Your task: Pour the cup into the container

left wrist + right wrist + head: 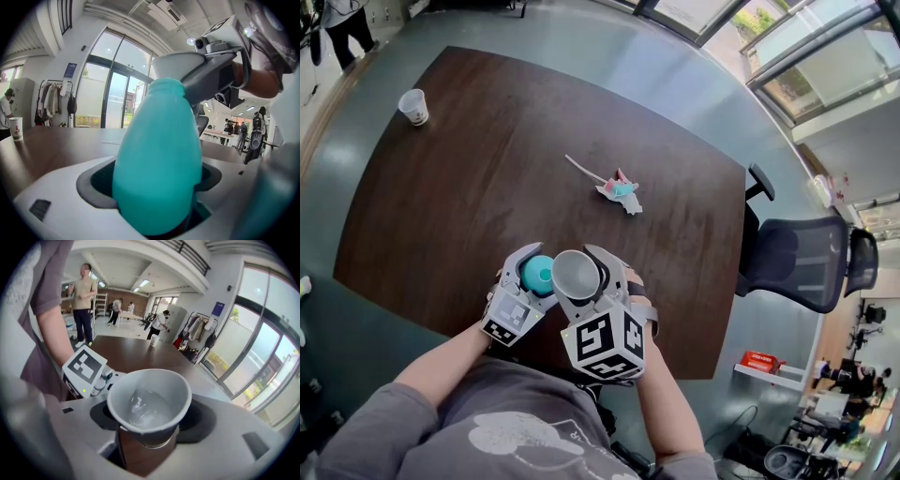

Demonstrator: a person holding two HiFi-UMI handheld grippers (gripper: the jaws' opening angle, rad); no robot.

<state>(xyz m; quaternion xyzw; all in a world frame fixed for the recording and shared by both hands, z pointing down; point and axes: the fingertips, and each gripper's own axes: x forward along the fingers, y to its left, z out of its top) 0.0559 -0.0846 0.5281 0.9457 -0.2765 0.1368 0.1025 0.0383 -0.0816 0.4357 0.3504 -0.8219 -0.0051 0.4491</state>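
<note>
A teal, egg-shaped container (536,275) stands upright in my left gripper (532,267), which is shut on its lower body (159,154). My right gripper (581,265) is shut on a white paper cup (576,274) just to the container's right. Inside the cup (149,401) there is some clear liquid at the bottom. Seen from the left gripper view, the cup (176,63) leans with its rim right at the container's top. Both are held above the near edge of the dark wooden table (487,187).
A second paper cup (413,106) stands at the table's far left corner. Near the middle lies a torn wrapper with a teal piece (619,190). A black office chair (797,258) is at the table's right side. People stand in the room beyond.
</note>
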